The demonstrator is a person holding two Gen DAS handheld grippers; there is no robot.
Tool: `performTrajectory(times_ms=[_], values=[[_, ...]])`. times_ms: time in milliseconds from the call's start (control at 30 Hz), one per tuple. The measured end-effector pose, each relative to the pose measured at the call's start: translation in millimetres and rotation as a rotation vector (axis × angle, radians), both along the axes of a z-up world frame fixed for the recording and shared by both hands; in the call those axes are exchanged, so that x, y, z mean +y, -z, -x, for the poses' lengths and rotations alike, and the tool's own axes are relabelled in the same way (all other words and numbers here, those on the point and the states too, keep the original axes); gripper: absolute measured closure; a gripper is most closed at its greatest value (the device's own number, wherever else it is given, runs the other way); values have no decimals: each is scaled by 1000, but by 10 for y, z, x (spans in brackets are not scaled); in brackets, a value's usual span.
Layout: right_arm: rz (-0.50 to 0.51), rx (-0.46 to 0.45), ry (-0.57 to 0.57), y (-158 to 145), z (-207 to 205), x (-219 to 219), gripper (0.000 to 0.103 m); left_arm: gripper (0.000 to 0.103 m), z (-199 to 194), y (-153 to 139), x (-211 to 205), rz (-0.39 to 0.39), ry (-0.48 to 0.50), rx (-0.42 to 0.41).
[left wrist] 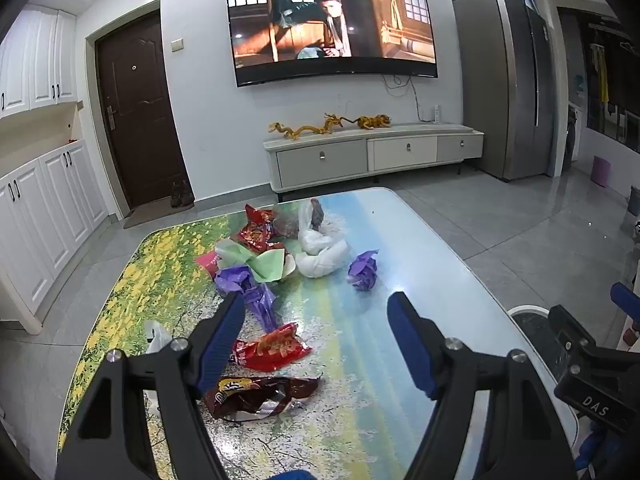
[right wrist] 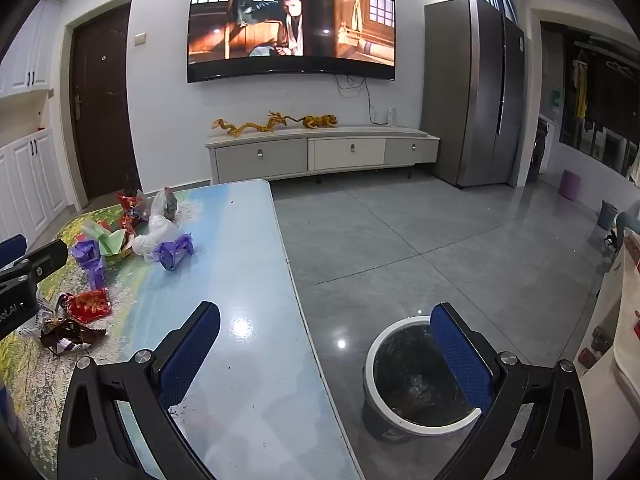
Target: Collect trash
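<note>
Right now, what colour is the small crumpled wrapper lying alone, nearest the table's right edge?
Purple; the small crumpled wrapper shows best in the left wrist view.

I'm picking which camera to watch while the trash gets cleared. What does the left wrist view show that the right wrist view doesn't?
Only the left wrist view: the open left gripper over the wrappers, and a crumpled clear plastic bag near the table's left edge.

Only the right wrist view: the open right gripper, the grey white-rimmed waste bin's dark inside, and the floor beside the table.

Both: the printed tabletop, red snack wrapper, dark brown wrapper and purple crumpled wrapper.
</note>
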State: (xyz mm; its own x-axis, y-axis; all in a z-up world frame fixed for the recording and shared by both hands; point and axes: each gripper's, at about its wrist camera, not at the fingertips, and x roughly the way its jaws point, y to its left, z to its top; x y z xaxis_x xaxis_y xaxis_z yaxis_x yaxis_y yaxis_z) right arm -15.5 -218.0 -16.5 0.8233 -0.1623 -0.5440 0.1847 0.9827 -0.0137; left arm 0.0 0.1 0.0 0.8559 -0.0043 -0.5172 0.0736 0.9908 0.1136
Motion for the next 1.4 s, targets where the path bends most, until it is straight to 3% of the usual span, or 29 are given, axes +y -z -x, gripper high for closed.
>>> performTrajectory(times_ms=[1400], values=[[47, -6, 34, -27, 69, -51, 0, 31, 14, 33, -42, 29, 20, 24]])
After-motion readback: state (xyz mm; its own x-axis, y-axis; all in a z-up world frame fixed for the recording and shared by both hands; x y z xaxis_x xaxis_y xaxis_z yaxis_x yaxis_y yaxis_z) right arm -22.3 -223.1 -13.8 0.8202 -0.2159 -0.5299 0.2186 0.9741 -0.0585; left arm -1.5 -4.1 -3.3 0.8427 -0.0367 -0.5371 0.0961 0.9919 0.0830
